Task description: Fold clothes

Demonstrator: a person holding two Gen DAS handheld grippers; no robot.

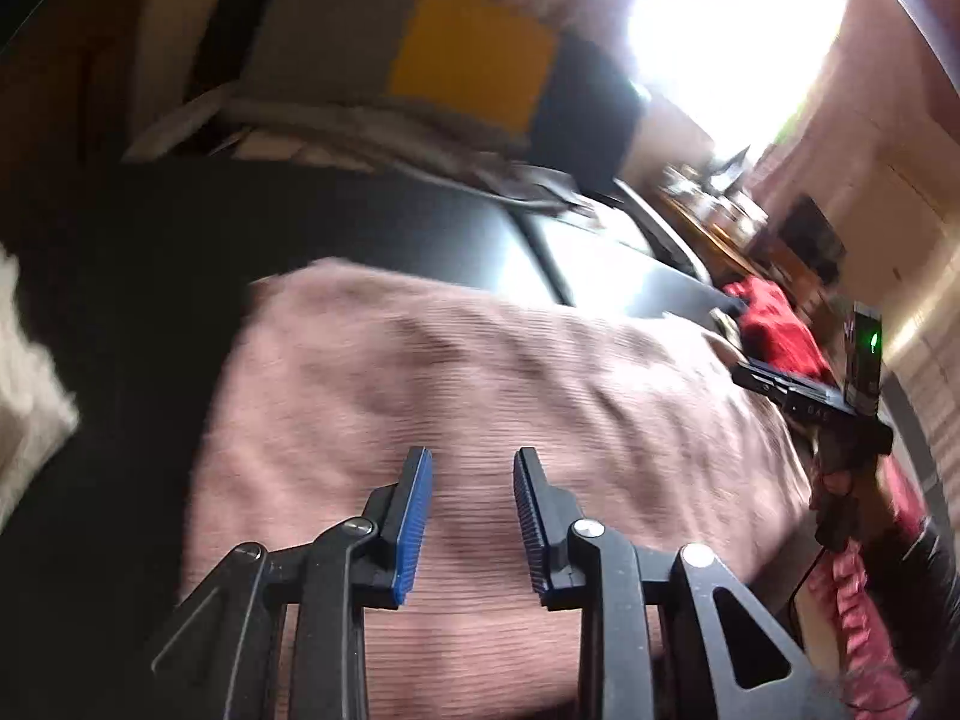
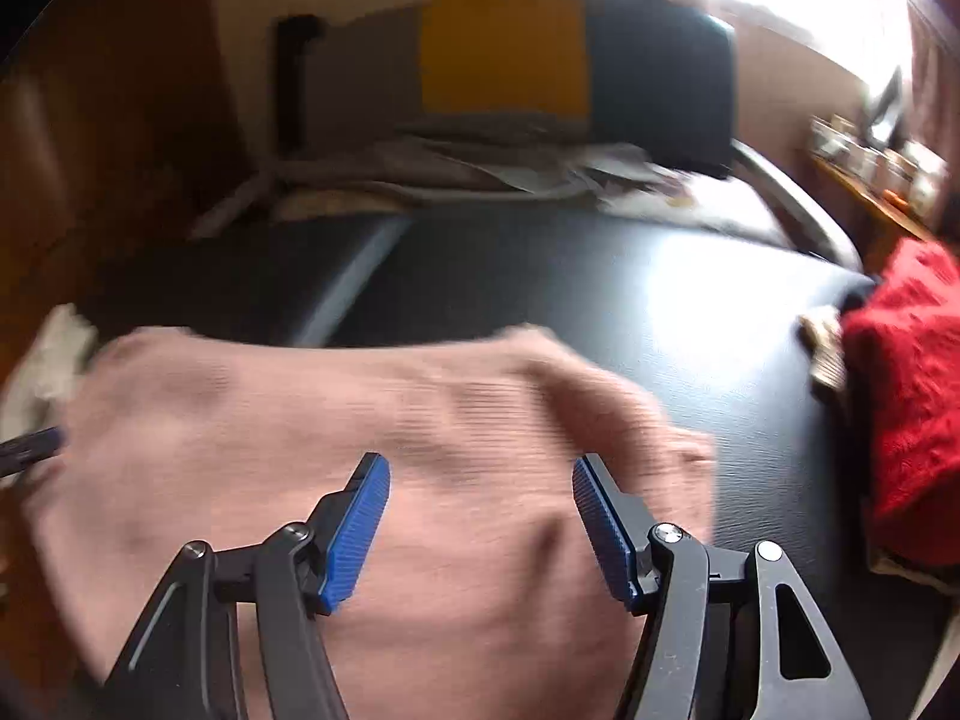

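A dark table carries a pink ribbed garment spread across its near side, with a red knit garment at the table's right edge, apart from the pink one. Both claws sit above the pink cloth with nothing between their blue pads: the right claw stands wide apart, the left claw narrowly apart.

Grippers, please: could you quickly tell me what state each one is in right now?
Left gripper: open, holding nothing, above the pink garment.
Right gripper: open wider, holding nothing, above the same garment.
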